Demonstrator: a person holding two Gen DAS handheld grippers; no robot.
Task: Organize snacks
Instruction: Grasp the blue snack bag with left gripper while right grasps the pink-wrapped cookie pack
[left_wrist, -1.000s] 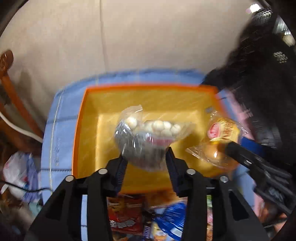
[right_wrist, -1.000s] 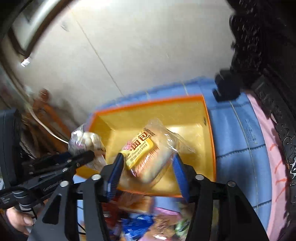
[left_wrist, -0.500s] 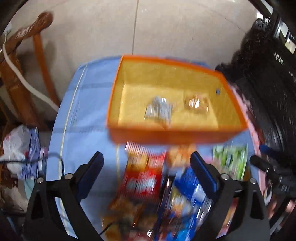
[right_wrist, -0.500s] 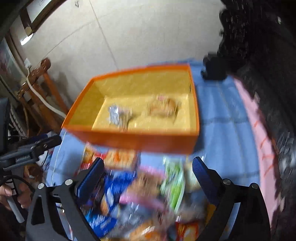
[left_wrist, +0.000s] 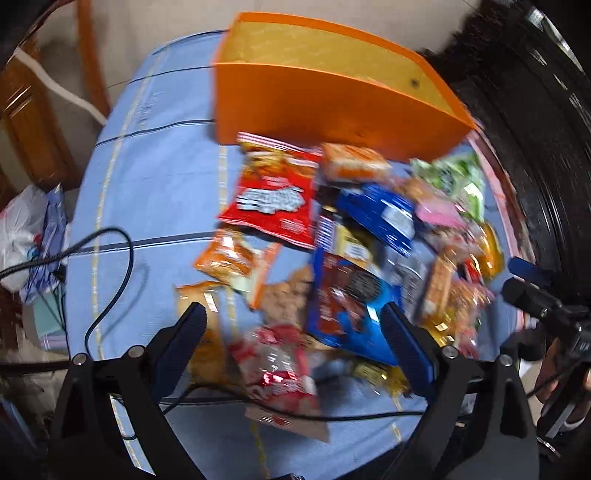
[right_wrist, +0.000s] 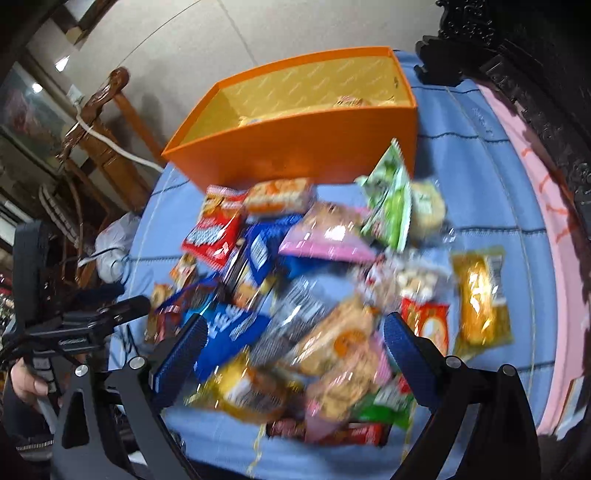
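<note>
Snacks everywhere on the blue checked cloth (left_wrist: 155, 173), basically one big messy heap (left_wrist: 343, 258) sitting just in front of the orange box (left_wrist: 325, 110). Both pairs of tongs are hanging over that heap and pointing steeply down at it.

Left gripper (left_wrist: 291, 332): jaws have just been opening and now stand spread wide, nothing pinched between them. Straight under the gap there's a red-and-clear crinkly packet (left_wrist: 277, 369), with a blue cookie bag (left_wrist: 347, 306) up against the inner side of the right-hand finger. The big red chip bag (left_wrist: 273, 195) lies further out, closer to the box wall. A black cable (left_wrist: 110, 280) loops across the cloth off to the left.

Right gripper (right_wrist: 295, 339): same deal, jaws have just been opening, now wide, holding nothing. Below the gap it's a blurry jumble of a pale bread-ish packet (right_wrist: 332, 339) and a silvery striped wrapper (right_wrist: 291, 317). A yellow wrapped bun (right_wrist: 480, 295) lies by itself just outside the right finger, and a green bag (right_wrist: 391, 203) leans near the box corner.

Inside the box, the right view shows a couple of packets (right_wrist: 351, 101) on the yellow floor, too blurry to name. The left gripper (right_wrist: 92, 321) pokes in at that view's left edge, with a hand (right_wrist: 26, 380) gripping its handle.
</note>
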